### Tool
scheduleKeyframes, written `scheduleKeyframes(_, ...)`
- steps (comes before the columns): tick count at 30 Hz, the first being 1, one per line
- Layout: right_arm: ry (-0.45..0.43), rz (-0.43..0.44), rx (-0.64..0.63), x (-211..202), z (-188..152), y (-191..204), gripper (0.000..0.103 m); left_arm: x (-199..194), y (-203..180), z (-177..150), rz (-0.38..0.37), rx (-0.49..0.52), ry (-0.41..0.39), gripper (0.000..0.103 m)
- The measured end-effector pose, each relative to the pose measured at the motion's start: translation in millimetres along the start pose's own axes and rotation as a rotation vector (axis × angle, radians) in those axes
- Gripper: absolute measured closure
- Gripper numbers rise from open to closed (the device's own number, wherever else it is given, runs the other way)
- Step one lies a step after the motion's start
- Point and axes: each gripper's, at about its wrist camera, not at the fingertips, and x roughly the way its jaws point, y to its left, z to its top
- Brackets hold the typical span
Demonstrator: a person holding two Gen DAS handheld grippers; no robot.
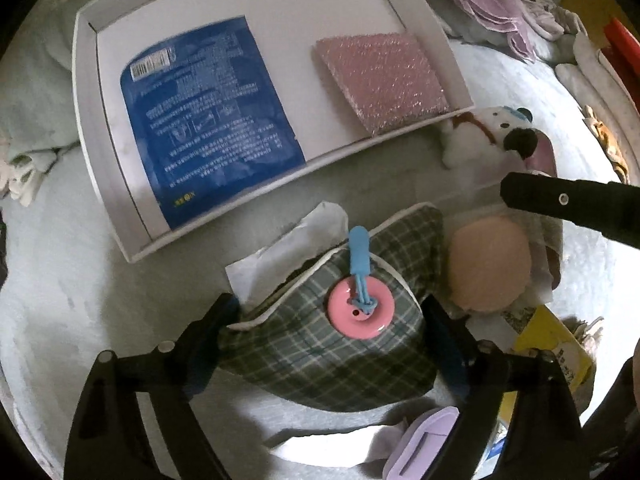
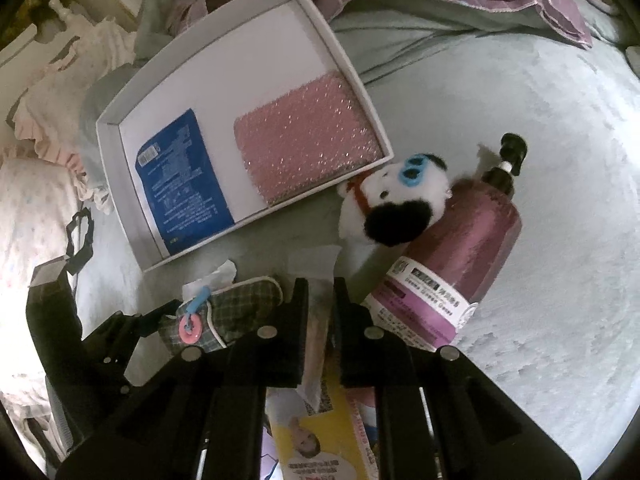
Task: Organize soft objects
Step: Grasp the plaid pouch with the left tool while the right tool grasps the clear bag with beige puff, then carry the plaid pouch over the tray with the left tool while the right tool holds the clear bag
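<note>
You're maybe a third of the way in, judging by the white tray (image 1: pixel 86 80): the blue pack (image 1: pixel 208 120) and the pink sponge pad (image 1: pixel 384 80) already lie flat inside it, well ahead of both sets of jaws, with bare tray floor between them. Still out on the bed: the plaid pouch (image 1: pixel 320 344) with its pink button (image 1: pixel 358 308), the plush dog (image 2: pixel 394 200), the round peach pad (image 1: pixel 490 266) and a lilac piece (image 1: pixel 424 436) low down. Your left gripper (image 1: pixel 324 320) stands spread wide with the plaid pouch between the jaws, though I can't tell whether the pads actually press on it yet. Your right gripper (image 2: pixel 320 308) is pinched nearly closed on a thin clear wrapper (image 2: pixel 316 268), with the purple pump bottle (image 2: pixel 452 256) just to its right, the dog leaning on it. Writing: the blue pack has a barcode and white print, the bottle a white label, the yellow leaflet (image 2: pixel 316 436) under the right jaws some text, all too blurred to read.
</note>
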Motion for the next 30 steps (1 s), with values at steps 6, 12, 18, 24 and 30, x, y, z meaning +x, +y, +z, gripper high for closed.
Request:
scheduleKeyframes(6,-0.022,0.014,0.003,-10,1,-2,0.09,-19,11,0,0.011,-0.027,-0.041,0.017)
scheduleKeyframes(12,-0.035,0.023,0.008,-18,1,-4,0.09,-55,28,-7,-0.094,-0.08,-0.105,0.016)
scheduleKeyframes(18,-0.046,0.035,0.012,-23,1,-4,0.09,-81,54,-12,-0.259,-0.159,-0.17,0.016)
scheduleKeyframes(24,-0.038,0.042,0.01,-20,1,-2,0.09,-75,67,-6,-0.334,-0.275,-0.172,0.016)
scheduleKeyframes(30,-0.036,0.042,0.002,-19,-1,2,0.09,-82,77,-8,-0.301,-0.364,-0.229,0.016)
